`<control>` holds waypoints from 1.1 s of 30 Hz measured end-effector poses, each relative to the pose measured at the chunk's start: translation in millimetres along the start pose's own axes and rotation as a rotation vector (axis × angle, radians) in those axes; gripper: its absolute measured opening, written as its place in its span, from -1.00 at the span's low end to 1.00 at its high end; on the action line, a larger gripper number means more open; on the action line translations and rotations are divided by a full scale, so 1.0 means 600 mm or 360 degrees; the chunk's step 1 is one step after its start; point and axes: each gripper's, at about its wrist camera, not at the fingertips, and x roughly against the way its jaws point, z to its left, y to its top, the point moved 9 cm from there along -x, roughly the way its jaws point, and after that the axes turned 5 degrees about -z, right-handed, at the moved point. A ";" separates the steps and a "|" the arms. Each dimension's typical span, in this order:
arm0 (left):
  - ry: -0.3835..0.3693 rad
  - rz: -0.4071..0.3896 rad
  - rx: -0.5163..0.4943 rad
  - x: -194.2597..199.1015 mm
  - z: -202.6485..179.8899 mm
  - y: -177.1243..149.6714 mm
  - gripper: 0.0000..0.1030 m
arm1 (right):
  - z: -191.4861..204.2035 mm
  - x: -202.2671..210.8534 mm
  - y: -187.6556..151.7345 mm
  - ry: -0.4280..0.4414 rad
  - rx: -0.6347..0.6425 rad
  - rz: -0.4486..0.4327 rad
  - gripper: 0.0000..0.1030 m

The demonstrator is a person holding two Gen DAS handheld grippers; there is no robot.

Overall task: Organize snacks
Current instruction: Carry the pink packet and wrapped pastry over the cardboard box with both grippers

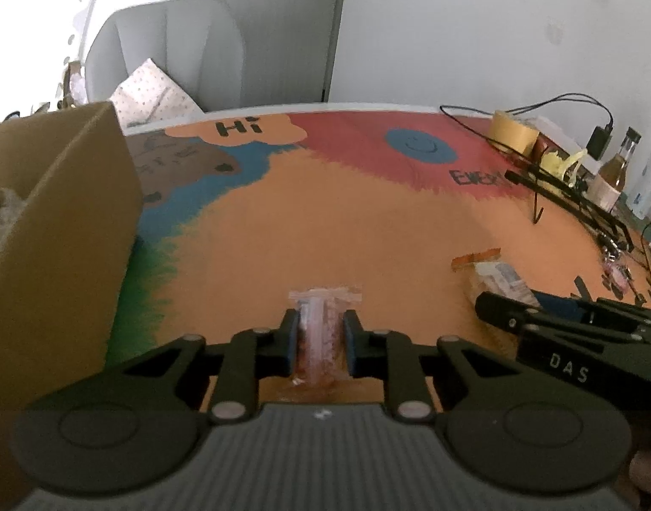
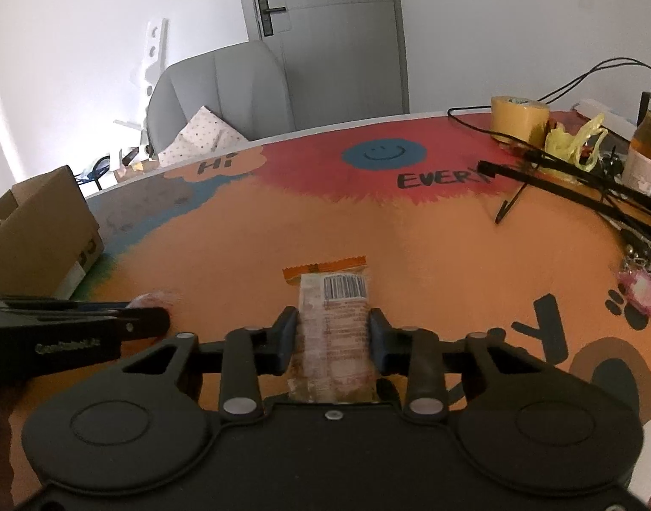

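At far left stands a cardboard box [image 1: 61, 221] on the painted table [image 1: 325, 221]. The left gripper [image 1: 322, 336] clamps a small clear snack packet [image 1: 321, 328] above the orange patch — the right gripper [image 2: 333, 343] pinches an orange-edged snack bar [image 2: 334, 319] beside it.

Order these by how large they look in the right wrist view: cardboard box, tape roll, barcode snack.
1. cardboard box
2. barcode snack, though nearness to the camera enlarges it
3. tape roll

dim daylight, soft blur, fisheye-warped edges
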 end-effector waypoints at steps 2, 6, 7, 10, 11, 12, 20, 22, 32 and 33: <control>-0.0010 -0.0018 -0.0003 0.008 0.002 0.002 -0.61 | -0.001 0.004 0.001 0.0006 -0.0020 -0.0005 -0.35; -0.0022 -0.0050 0.0008 0.026 0.007 0.009 -0.61 | 0.001 0.018 0.007 0.0041 -0.0074 -0.0027 -0.35; -0.0026 -0.0060 0.0010 0.030 0.007 0.011 -0.61 | 0.003 0.021 0.010 0.0048 -0.0082 -0.0033 -0.35; -0.0043 -0.0094 0.0010 0.046 0.008 0.019 -0.62 | 0.009 0.033 0.018 0.0043 -0.0077 -0.0052 -0.35; -0.0057 -0.0110 0.0012 0.052 0.008 0.023 -0.62 | 0.012 0.037 0.020 0.0048 -0.0083 -0.0059 -0.35; -0.0054 -0.0120 0.0010 0.057 0.009 0.025 -0.62 | 0.015 0.041 0.024 0.0056 -0.0089 -0.0066 -0.35; -0.0048 -0.0211 0.0050 0.099 0.027 0.047 -0.62 | 0.042 0.069 0.048 0.0082 -0.0084 -0.0134 -0.35; -0.0040 -0.0230 0.0048 0.108 0.033 0.050 -0.62 | 0.048 0.074 0.054 0.0093 -0.0082 -0.0147 -0.35; 0.0007 -0.0301 0.0052 0.148 0.062 0.066 -0.62 | 0.088 0.089 0.076 0.0136 -0.0049 -0.0197 -0.35; -0.0005 -0.0312 0.0056 0.153 0.065 0.068 -0.62 | 0.091 0.089 0.078 0.0142 -0.0049 -0.0201 -0.35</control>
